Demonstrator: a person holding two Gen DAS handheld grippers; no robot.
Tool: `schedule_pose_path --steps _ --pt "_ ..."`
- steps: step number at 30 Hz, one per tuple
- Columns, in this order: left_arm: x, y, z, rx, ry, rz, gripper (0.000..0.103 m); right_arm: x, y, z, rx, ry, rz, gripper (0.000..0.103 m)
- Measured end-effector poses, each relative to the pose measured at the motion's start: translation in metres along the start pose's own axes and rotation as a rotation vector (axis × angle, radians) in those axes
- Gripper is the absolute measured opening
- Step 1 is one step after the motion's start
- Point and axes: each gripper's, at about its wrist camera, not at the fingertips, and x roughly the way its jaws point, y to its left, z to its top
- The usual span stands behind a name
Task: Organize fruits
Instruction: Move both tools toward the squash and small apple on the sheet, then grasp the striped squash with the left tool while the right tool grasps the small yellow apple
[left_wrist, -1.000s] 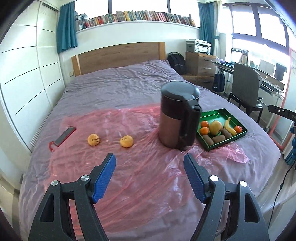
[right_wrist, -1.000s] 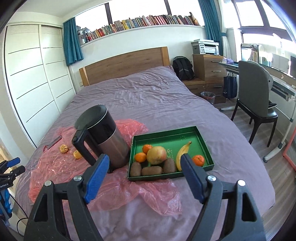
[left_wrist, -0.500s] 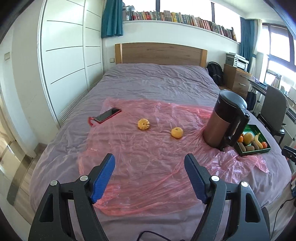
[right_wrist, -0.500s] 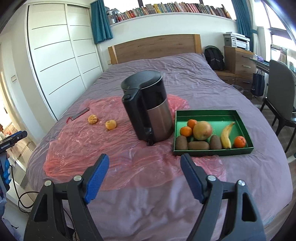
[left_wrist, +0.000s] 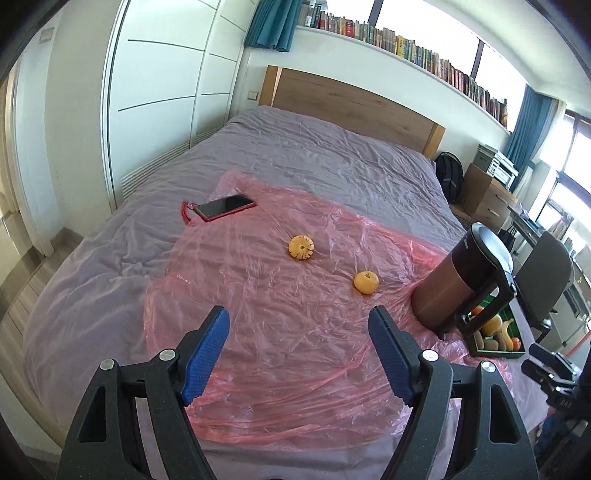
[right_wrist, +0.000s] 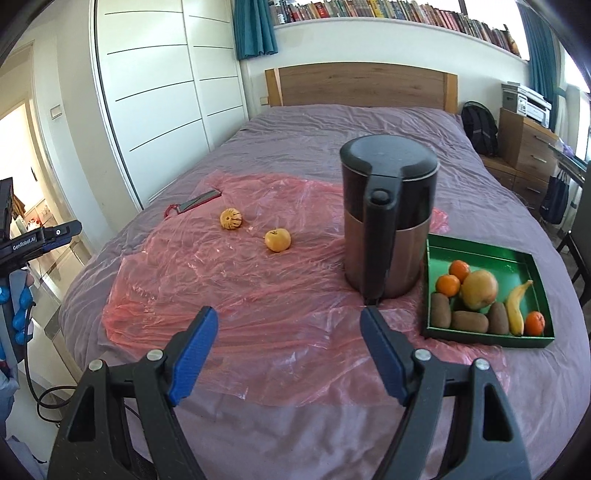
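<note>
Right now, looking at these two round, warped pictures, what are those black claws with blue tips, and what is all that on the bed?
There is no robot here: a person holds a two-finger gripper in each hand, and a wide-angle camera on each looks out along its fingers. One picture is from the left gripper, the other from the right gripper. Both stand open and hold nothing. On the bed lies a pink plastic sheet with two loose yellow-orange fruits, a phone at its edge, and a dark kettle. Beside the kettle, a green tray holds a banana, oranges, kiwis and a larger round fruit.
</note>
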Motion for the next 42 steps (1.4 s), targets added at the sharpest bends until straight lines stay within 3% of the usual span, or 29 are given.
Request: schedule_pose_path --steps 8,14,22,26,37,42 --pt "0.054 0.026 0.03 -0.154 0.06 -0.064 0.073 0.075 0.036 0.025 -0.088 0.063 0.047 0.103" --pt "0.118 0.03 0.061 -0.172 0.097 -0.042 0.073 0.138 0.049 0.05 -0.105 0.087 0.083 0.103" --pt "0.245 0.008 0.067 0.059 0.233 0.024 0.073 0.226 0.04 0.069 -0.065 0.115 0.083 0.103" --pt "0.295 -0.008 0.061 0.187 0.261 0.044 0.073 0.265 0.032 0.081 -0.053 0.125 0.069 0.103" --pt "0.383 -0.02 0.063 0.307 0.286 0.082 0.072 0.347 0.016 0.09 -0.045 0.178 0.033 0.103" --pt "0.397 -0.018 0.062 0.317 0.285 0.078 0.067 0.366 0.026 0.082 -0.111 0.218 0.022 0.084"
